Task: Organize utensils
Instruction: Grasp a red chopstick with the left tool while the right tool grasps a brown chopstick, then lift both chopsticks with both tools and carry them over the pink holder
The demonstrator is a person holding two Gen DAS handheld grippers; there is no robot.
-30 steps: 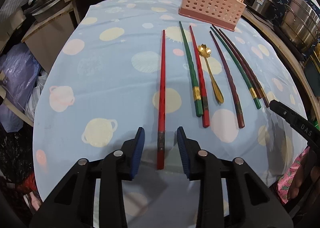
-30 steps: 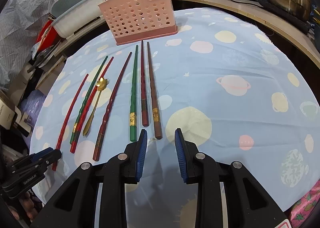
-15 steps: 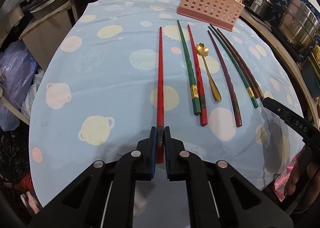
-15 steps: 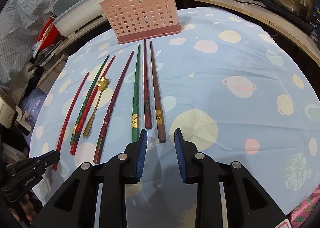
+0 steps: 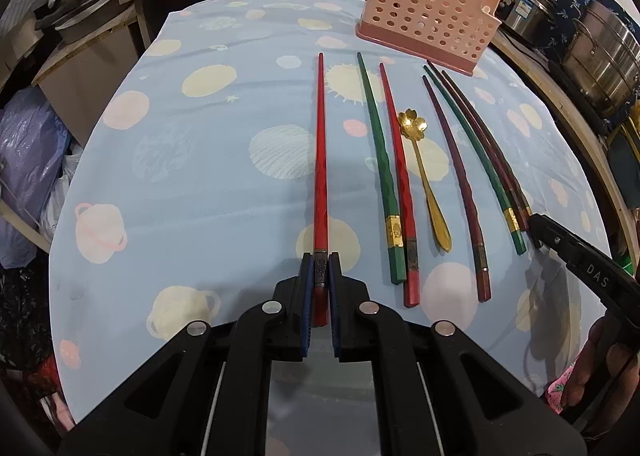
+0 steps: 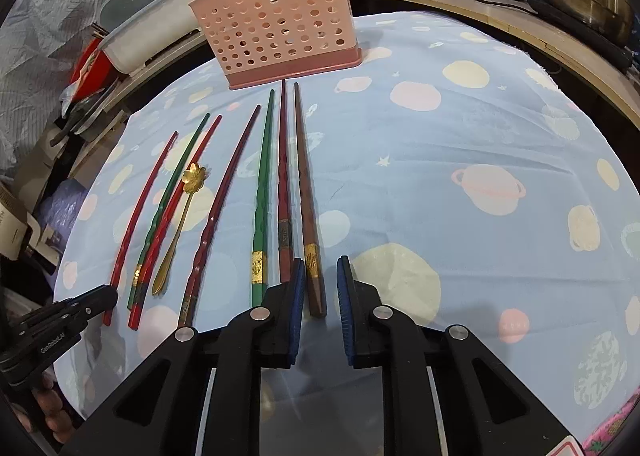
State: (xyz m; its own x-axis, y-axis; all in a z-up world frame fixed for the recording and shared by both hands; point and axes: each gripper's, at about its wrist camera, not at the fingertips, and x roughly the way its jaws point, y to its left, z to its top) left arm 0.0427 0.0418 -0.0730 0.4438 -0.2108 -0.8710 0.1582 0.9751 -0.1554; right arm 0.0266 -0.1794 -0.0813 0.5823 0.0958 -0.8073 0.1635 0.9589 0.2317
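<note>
Several chopsticks and a gold spoon [image 5: 424,172] lie in a row on the blue planet-print cloth. My left gripper [image 5: 320,270] is shut on the handle end of the leftmost red chopstick [image 5: 320,152], which still lies on the cloth. My right gripper [image 6: 319,276] is open, its jaws either side of the handle end of the brown chopstick [image 6: 305,192] at the right of the row. A dark red chopstick [image 6: 283,184] and a green one [image 6: 262,200] lie just left of it. The pink perforated utensil basket [image 6: 276,36] stands upright beyond the tips.
The cloth's front edge [image 5: 160,396] is close below both grippers. Steel pots [image 5: 600,56] stand on the counter to the right, and a white tub [image 6: 152,32] and clutter to the left behind the table. Bare cloth [image 6: 480,176] spreads to the right of the chopsticks.
My left gripper closed on the red chopstick's handle end. My right gripper moved forward and now has the brown chopstick's end between its open jaws.
</note>
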